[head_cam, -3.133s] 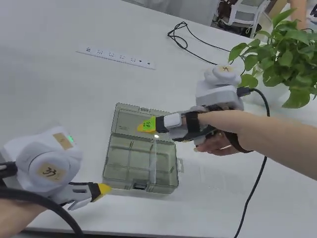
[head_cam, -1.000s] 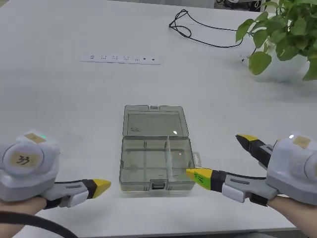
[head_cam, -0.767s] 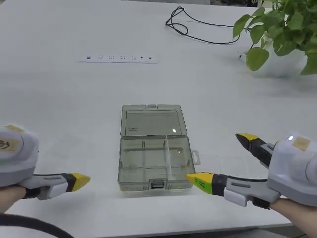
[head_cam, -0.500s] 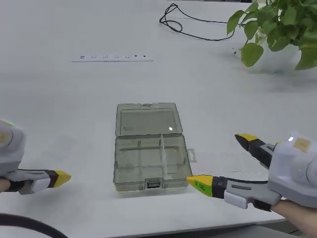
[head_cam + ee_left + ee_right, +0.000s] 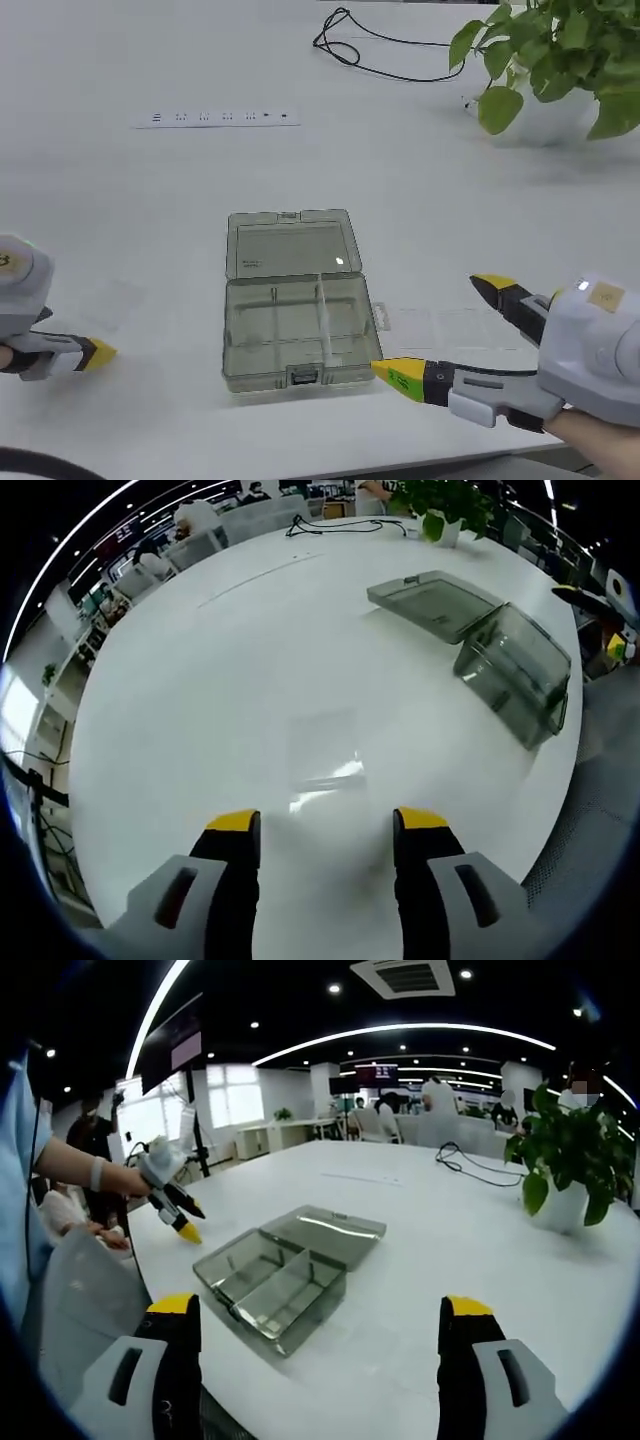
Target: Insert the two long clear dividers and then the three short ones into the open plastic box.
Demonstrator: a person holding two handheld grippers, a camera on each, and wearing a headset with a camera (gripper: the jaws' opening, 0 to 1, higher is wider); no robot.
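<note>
1. White desk (image 5: 420, 180) with the open box (image 5: 260, 375) at centre and its lid (image 5: 290, 245) lying flat behind. One long divider (image 5: 325, 320) stands seated in the box, running front to back.
2. Loose clear strips (image 5: 455, 322) lie on the desk just right of the box. Their long axis runs side to side, crosswise to the seated divider. They look like your next stock, though the outlines are faint.
3. Your right gripper (image 5: 427, 325) is the nearer one. Its fingers are spread wide and empty, and the strips lie between them as you look down.
4. Your left gripper (image 5: 327, 825), fingers likewise released and empty, sits well left of the box. A smaller clear piece (image 5: 323, 742) lies straight ahead of it.
5. Change: three seconds ago the right gripper was at the box with the divider under its fingers. It has since let go and drawn back, and the left has swung out from the box's front corner.
</note>
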